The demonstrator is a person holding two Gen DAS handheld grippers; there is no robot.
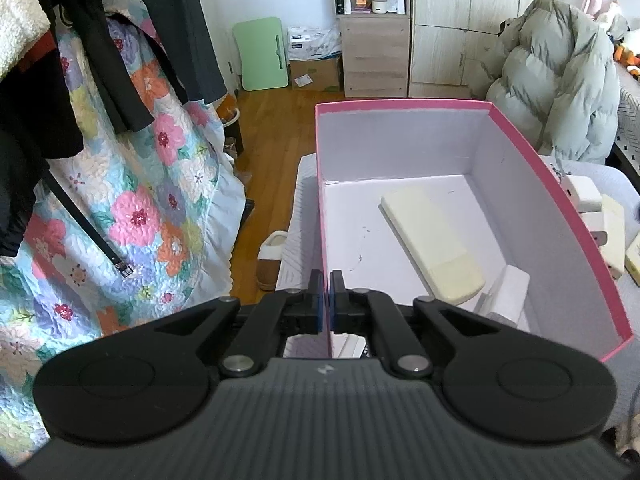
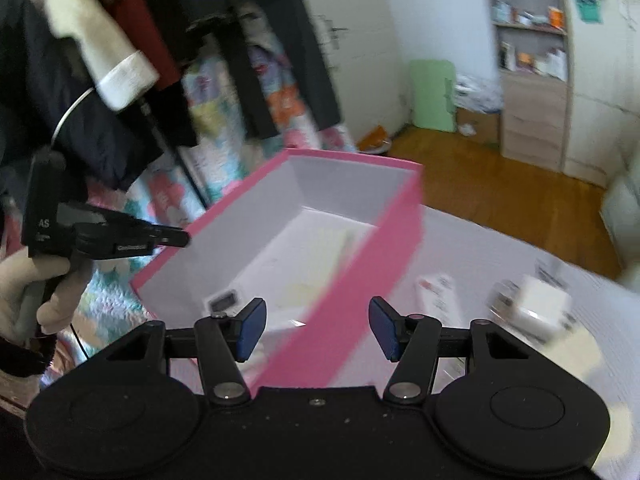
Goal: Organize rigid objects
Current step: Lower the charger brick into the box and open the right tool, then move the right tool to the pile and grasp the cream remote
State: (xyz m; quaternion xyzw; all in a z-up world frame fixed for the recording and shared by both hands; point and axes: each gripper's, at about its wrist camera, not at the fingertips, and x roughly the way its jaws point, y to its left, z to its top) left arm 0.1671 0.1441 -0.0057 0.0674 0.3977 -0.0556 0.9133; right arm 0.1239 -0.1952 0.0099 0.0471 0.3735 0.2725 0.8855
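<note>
A pink box (image 1: 560, 216) with a white inside stands open on a white table. My left gripper (image 1: 326, 300) is shut on the box's near left wall, pinching the pink edge. A long cream remote-like block (image 1: 430, 240) and a white item (image 1: 506, 294) lie inside. In the right wrist view the same box (image 2: 360, 272) sits in front of my right gripper (image 2: 316, 328), which is open and empty above the box's near wall. The left gripper (image 2: 176, 238) shows at the box's far rim. White and cream objects (image 2: 536, 312) lie on the table to the right, blurred.
More white and cream blocks (image 1: 596, 212) sit on the table right of the box. A floral quilt (image 1: 140, 200) and hanging clothes (image 1: 80, 60) are on the left. A puffy grey coat (image 1: 560, 72), wooden cabinets (image 1: 376, 52) and a slipper (image 1: 270, 258) on the wood floor lie beyond.
</note>
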